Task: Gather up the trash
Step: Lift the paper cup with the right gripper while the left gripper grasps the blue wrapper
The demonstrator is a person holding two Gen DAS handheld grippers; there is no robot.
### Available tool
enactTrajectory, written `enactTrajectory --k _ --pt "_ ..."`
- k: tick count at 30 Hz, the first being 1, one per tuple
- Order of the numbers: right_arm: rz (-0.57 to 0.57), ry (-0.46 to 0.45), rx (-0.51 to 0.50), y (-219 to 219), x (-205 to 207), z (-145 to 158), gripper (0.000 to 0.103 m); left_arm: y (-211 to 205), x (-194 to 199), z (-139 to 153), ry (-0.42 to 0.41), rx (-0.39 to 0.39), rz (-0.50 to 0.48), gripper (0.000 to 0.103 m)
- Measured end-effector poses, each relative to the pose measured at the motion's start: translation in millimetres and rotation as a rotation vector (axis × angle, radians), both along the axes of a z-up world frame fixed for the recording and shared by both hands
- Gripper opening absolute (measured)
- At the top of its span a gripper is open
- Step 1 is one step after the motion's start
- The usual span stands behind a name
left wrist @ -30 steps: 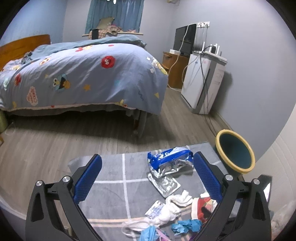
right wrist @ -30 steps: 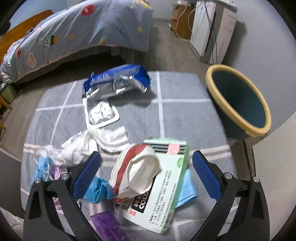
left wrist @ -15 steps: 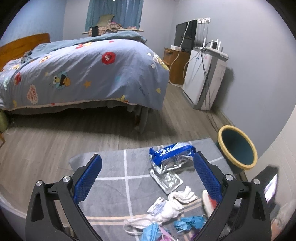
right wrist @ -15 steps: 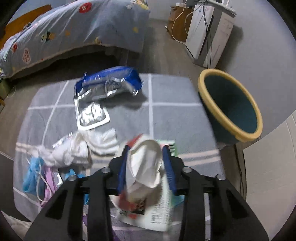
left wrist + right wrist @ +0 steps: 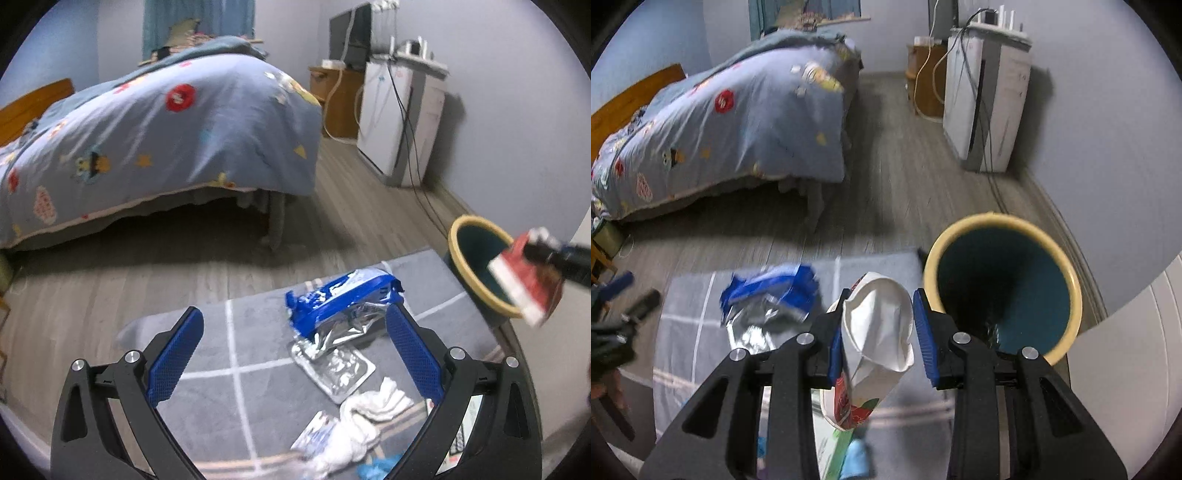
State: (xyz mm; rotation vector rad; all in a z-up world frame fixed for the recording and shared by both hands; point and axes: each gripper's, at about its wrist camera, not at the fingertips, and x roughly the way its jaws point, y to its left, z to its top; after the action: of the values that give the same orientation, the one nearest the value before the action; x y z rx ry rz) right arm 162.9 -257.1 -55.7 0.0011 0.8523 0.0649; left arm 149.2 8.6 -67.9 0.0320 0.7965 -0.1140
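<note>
Gripping a crumpled white-and-red paper snack wrapper (image 5: 875,332) between its blue pads, the right gripper (image 5: 877,330) holds it off the rug, with the round teal bin with a cream-yellow rim (image 5: 1001,291) just to the right of the fingers. Seen from the left wrist camera, the same wrapper (image 5: 524,280) hangs in front of the bin's mouth (image 5: 476,258), its red face and white edge blurred.

The left gripper (image 5: 295,350) hovers above the grey rug with pale grid lines (image 5: 251,332), its blue-padded fingers (image 5: 173,354) spread wide with nothing between them. On the rug in front of it lies a torn blue-and-silver foil packet (image 5: 340,310), touching a flat silver foil tray (image 5: 336,369) just nearer the camera. Beside the tray sit crumpled white tissues (image 5: 369,406) and a small clear plastic sachet (image 5: 314,432).

Beyond the rug are grey wooden flooring, a bed with a blue cartoon-print duvet (image 5: 166,129) and a white appliance (image 5: 399,122) against the wall.
</note>
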Motion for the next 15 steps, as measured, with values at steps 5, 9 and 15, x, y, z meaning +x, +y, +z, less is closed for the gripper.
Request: enactTrajectory --k 5,9,15 --pt "-0.012 0.022 0.077 -19 18 -12 0.033 -22 38 -35 0.062 0.027 -0.042 0.098" --pt "-0.007 0.037 0.094 -27 29 -17 0.033 -48 64 -58 0.07 0.098 -0.105 0.098" --pt "0.009 0.084 0.111 -29 35 -31 0.033 -85 83 -87 0.102 0.123 -0.24 0.098"
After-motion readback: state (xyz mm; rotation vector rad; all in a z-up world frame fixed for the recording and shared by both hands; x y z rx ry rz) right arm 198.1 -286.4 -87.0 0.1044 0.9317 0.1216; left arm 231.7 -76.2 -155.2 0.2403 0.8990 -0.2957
